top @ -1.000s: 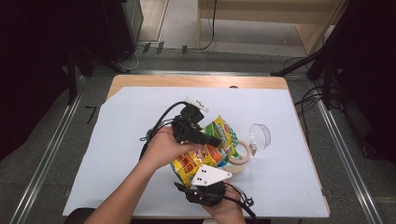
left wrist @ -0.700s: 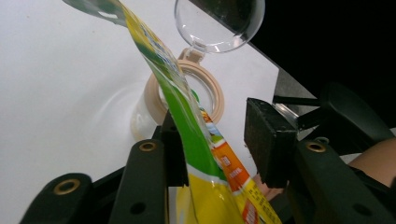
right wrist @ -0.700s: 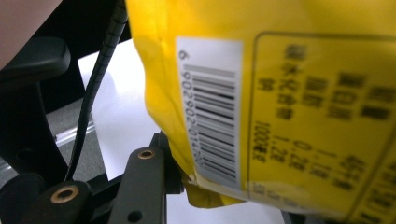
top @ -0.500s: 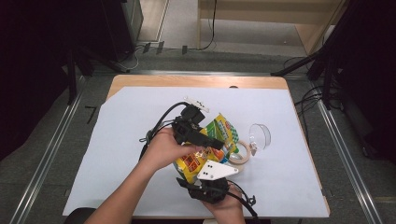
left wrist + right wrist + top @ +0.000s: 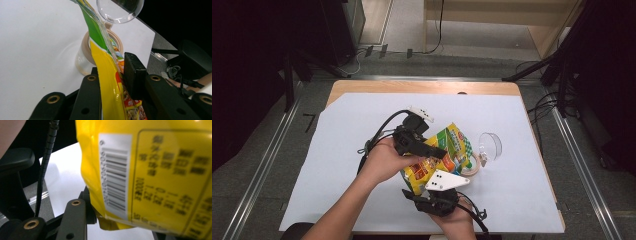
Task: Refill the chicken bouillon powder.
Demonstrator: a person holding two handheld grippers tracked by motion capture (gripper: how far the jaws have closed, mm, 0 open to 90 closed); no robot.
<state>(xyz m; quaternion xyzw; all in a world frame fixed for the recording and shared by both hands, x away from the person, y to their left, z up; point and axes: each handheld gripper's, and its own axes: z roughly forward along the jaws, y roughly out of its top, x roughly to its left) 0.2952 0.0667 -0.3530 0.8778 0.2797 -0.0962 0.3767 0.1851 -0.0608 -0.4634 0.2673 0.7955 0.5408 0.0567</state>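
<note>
Snack bag (image 5: 443, 156) hangs over the white sheet (image 5: 337, 150), left gripper (image 5: 111, 82) just clenching onto its edge, right gripper (image 5: 435, 197) clamping the bottom. Looks like tearing it open next: pull apart, mind the glass jar (image 5: 86, 56) beside; plenty of room leftward.

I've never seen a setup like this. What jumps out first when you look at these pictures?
The bright yellow and green snack bag in the middle of the white table, gripped from two sides by the left gripper and the right gripper. Just right of it lies a clear glass jar on its side, its round lid open.
</note>
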